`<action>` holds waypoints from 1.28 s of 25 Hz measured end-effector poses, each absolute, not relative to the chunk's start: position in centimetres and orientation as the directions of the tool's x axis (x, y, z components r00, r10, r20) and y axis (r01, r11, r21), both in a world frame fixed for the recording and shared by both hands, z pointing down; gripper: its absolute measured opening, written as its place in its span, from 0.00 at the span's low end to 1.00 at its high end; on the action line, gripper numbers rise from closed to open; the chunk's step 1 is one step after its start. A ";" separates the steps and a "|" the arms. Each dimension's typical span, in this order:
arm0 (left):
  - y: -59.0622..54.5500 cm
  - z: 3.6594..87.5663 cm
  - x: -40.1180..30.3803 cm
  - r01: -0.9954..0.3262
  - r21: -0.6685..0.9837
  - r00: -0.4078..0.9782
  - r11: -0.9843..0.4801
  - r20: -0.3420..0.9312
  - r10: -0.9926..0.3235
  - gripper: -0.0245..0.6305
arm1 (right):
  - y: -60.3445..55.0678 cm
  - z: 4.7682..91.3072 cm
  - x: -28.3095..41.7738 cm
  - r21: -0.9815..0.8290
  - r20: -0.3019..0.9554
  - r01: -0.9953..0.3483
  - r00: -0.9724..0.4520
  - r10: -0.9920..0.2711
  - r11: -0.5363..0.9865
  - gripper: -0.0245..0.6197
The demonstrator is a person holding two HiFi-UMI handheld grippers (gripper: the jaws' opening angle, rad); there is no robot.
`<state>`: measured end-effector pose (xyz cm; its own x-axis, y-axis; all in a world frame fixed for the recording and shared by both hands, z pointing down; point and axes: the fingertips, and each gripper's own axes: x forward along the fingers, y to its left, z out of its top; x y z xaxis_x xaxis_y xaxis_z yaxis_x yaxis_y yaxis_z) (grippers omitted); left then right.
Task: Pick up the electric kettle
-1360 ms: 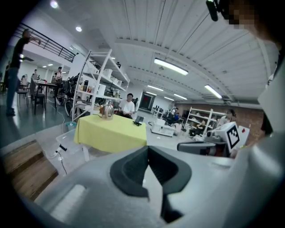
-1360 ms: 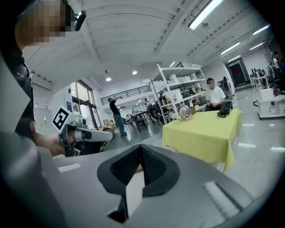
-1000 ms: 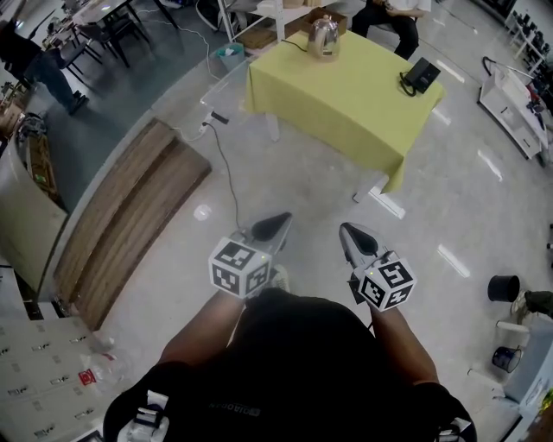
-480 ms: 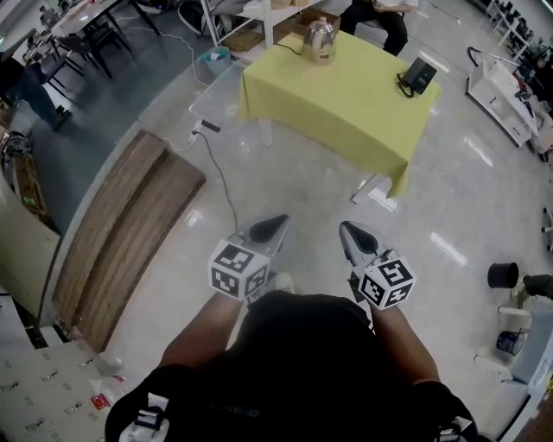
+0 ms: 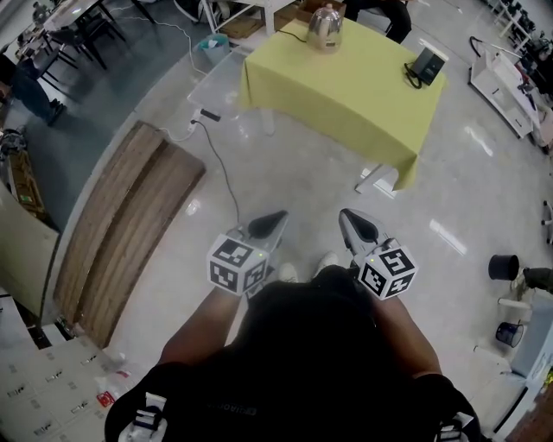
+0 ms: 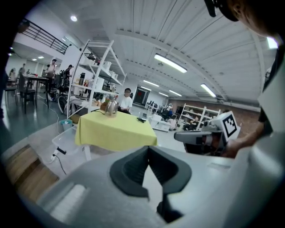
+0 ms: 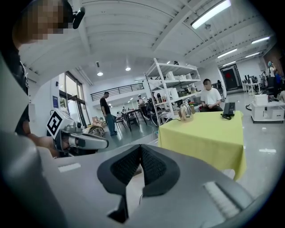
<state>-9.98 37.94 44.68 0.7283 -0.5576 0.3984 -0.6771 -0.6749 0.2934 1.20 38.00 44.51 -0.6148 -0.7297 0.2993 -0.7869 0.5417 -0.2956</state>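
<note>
Showing little detail, the electric kettle (image 5: pixel 325 26) stands well apart from the left tool (image 5: pixel 276 217) and right tool (image 5: pixel 347 216), both closed.

Table under yellow cloth (image 5: pixel 346 95) at far end of glossy floor; black desk telephone (image 5: pixel 425 66) near its right corner. Clear plastic box (image 5: pixel 216 82) just beside table, on left. Power strip (image 5: pixel 210 116) on floor, grey cable (image 5: pixel 226 173) running from it. Wooden boards (image 5: pixel 130 216) lying flat at left. Black bucket (image 5: pixel 503 266) at far right. Seated person (image 7: pixel 209 97) behind table.
</note>
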 end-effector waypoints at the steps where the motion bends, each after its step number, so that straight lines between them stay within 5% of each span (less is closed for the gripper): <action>1: 37.9 44.8 -10.1 -0.680 0.297 0.726 -0.671 0.401 -0.558 0.04 | 37.9 44.5 1.0 -0.297 0.300 -0.784 -0.618 -0.726 0.545 0.05; 32: 27.5 45.7 -11.7 -0.734 0.350 0.679 -0.582 0.411 -0.609 0.04 | 26.8 46.4 0.5 -0.350 0.297 -0.755 -0.651 -0.698 0.555 0.05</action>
<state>-11.70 27.47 45.70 0.6786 -0.6090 0.4106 -0.7341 -0.5820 0.3499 0.52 26.76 46.42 -0.6512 -0.6984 0.2970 -0.7548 0.5549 -0.3499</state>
